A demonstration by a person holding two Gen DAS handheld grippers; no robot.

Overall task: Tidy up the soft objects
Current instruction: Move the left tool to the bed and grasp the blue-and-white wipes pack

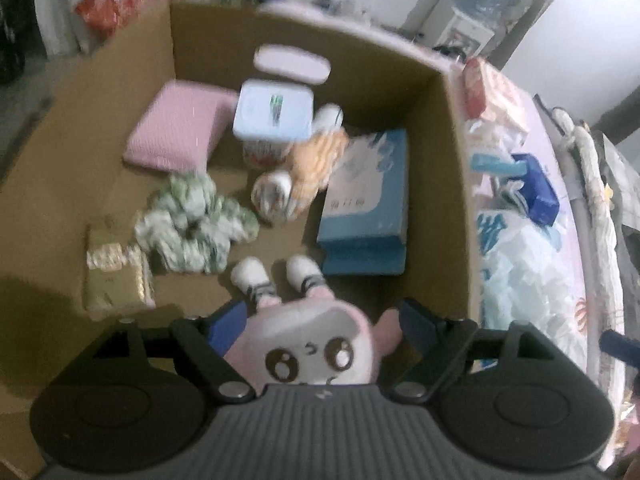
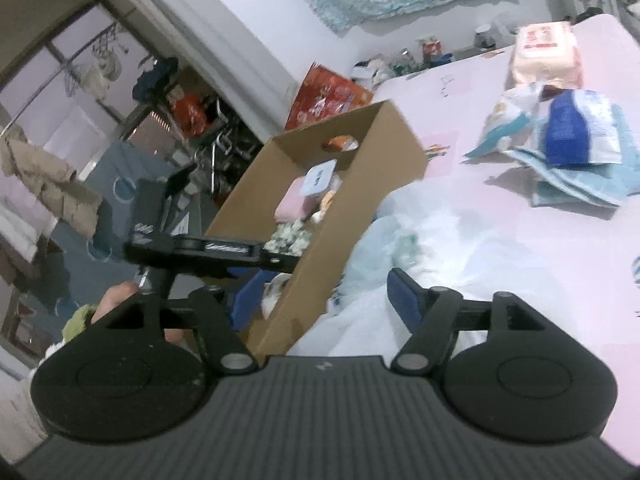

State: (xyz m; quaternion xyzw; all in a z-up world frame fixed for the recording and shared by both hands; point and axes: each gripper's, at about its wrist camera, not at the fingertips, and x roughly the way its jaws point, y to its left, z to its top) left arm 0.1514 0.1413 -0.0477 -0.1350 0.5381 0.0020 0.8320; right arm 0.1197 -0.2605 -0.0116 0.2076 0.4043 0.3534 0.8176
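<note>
A pink-and-white plush doll point(image 1: 316, 344) is held between the blue pads of the left gripper point(image 1: 320, 328), the jaws closed partway around its head, its white feet dangling over the near floor of the cardboard box point(image 1: 452, 184). Within the box are seen a pink folded cloth point(image 1: 176, 132), a light blue lidded tub point(image 1: 274, 110), an orange-and-white plush toy point(image 1: 304, 168), a green-and-white crumpled bundle point(image 1: 192, 224), a blue carton point(image 1: 366, 208) and a small yellowish packet point(image 1: 114, 276) (the view is blurred, so finer detail cannot be told). The right gripper point(image 2: 320, 300) is spread wide and holds nothing; it is poised astride the box's near corner, above white plastic bags point(image 2: 460, 248) on the pink bedspread point(image 2: 560, 264). Farther off on the bedspread, a dark blue pouch point(image 2: 568, 132) lies on light blue towels point(image 2: 576, 188).
</note>
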